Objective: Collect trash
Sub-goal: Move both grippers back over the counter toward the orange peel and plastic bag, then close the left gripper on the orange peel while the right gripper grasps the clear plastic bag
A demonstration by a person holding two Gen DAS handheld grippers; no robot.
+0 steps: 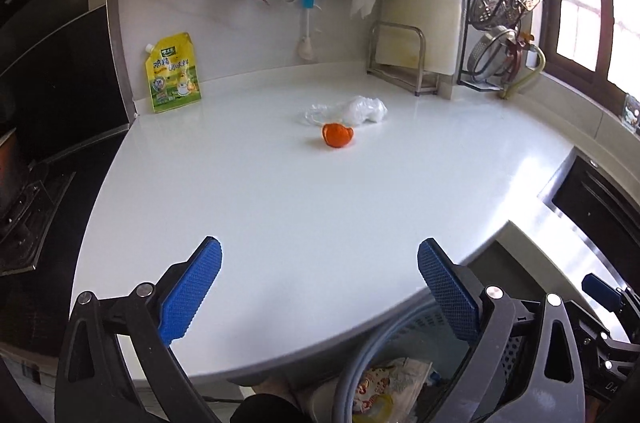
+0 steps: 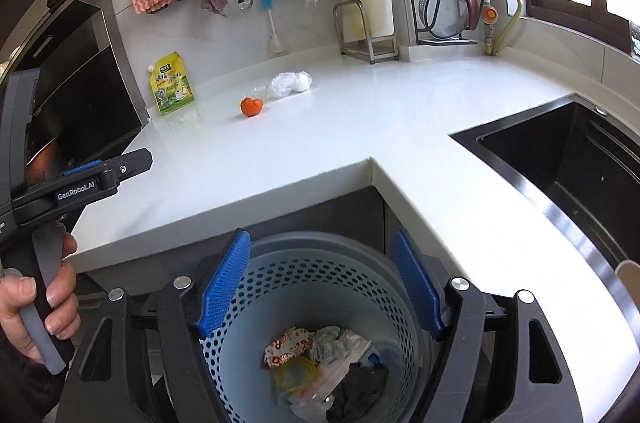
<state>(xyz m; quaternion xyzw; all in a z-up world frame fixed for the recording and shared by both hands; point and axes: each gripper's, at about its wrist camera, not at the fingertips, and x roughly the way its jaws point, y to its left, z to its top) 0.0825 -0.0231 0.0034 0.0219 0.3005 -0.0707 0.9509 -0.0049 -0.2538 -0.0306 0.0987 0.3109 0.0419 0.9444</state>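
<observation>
Left wrist view: left hand-held gripper (image 1: 320, 297) hovering over near table (image 1: 260, 191) edge, jaws spread wide, nothing between the pads.
Right wrist view: right hand-held gripper (image 2: 322, 287) hanging over the bin (image 2: 344, 263), jaws apart and gripping nothing.
Trash still out: orange peel (image 1: 337, 135) sitting mid-table, crumpled plastic bag (image 1: 352, 111) just behind it, touching or nearly, cannot tell which.
Direction: both lying straight ahead of the left hand-held gripper and well apart from it; ahead and to the left of the right one.
Long axis: bag stretching across the view, left to right; peel roundish, no clear axis.
Nearer hand: judging left, since it is facing the peel head-on while the right one is staying over the bin below the table edge.
Pose: both pointing forward and tilted down; a hand (image 2: 44, 307) is gripping the left handle.
Bin contents: wrappers, tissue and dark scrap lying at the bottom.
Yellow pouch (image 1: 173, 73): standing against the back wall; trash or not, unclear.
Next move, as judged: left reaching forward for the peel.
</observation>
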